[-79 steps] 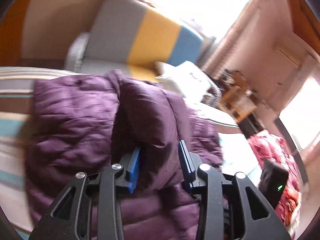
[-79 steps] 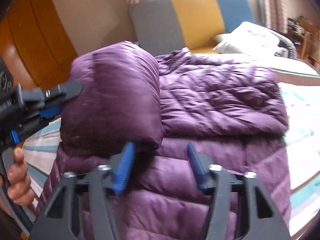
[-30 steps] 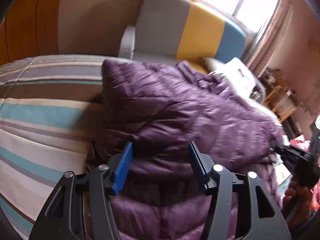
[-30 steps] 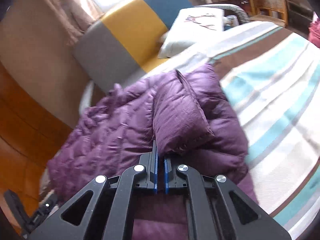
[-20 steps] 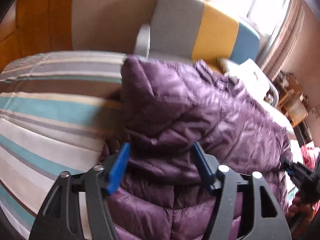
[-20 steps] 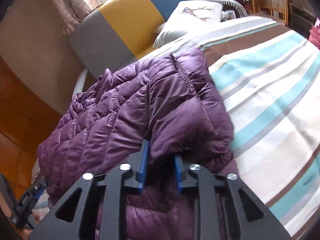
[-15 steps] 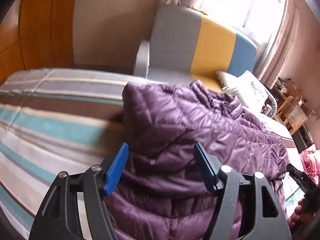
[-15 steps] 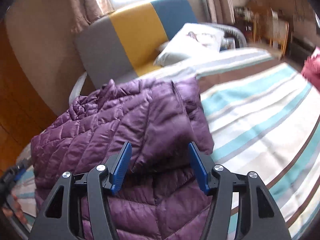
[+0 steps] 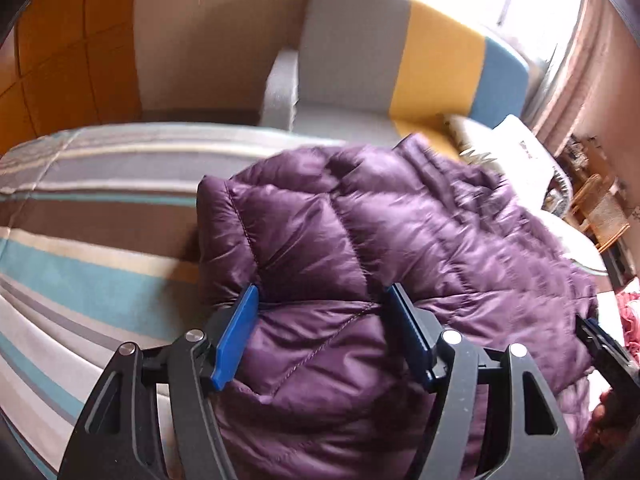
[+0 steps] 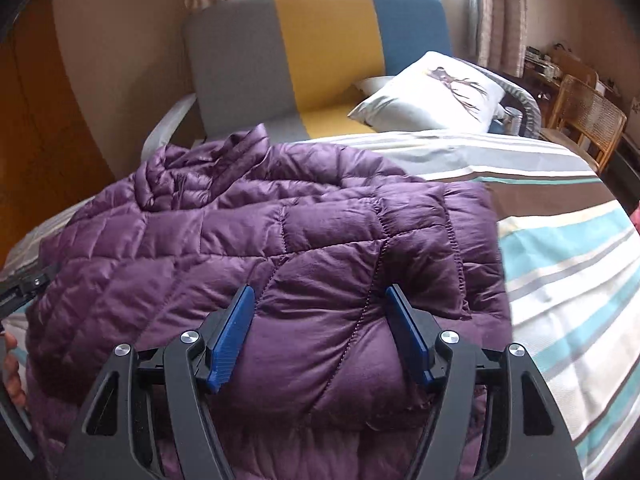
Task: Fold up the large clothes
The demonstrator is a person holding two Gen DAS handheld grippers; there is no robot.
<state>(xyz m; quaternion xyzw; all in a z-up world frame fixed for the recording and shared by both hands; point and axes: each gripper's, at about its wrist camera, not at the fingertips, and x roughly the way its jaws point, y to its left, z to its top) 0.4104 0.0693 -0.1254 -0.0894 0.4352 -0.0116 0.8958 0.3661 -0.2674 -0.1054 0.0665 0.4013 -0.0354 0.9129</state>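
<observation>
A purple quilted down jacket (image 9: 360, 232) lies folded over on the striped bed, its upper layer doubled onto the lower one. My left gripper (image 9: 323, 288) hovers open over the jacket's left end, with puffy fabric showing between its blue pads (image 9: 236, 332) but not pinched. The right gripper (image 10: 320, 289) is over the jacket (image 10: 280, 240) near its right end. Its jaws are opening, and a rounded fold bulges between the pads (image 10: 230, 336) without being gripped. Each gripper also appears at the edge of the other view: the right gripper (image 9: 600, 344), and the left gripper (image 10: 24, 284).
The bedspread (image 10: 560, 280) has teal, white, grey and brown stripes. Behind the bed stands a grey, yellow and blue sofa (image 10: 320, 40) with a white pillow (image 10: 432, 92). A wicker chair (image 10: 588, 120) is at the right, orange wooden panels (image 9: 60, 60) at the left.
The right gripper, shut on a jacket fold a second ago, has opened and let it go. Both grippers have drawn back, and the folded layer now rests on the jacket.
</observation>
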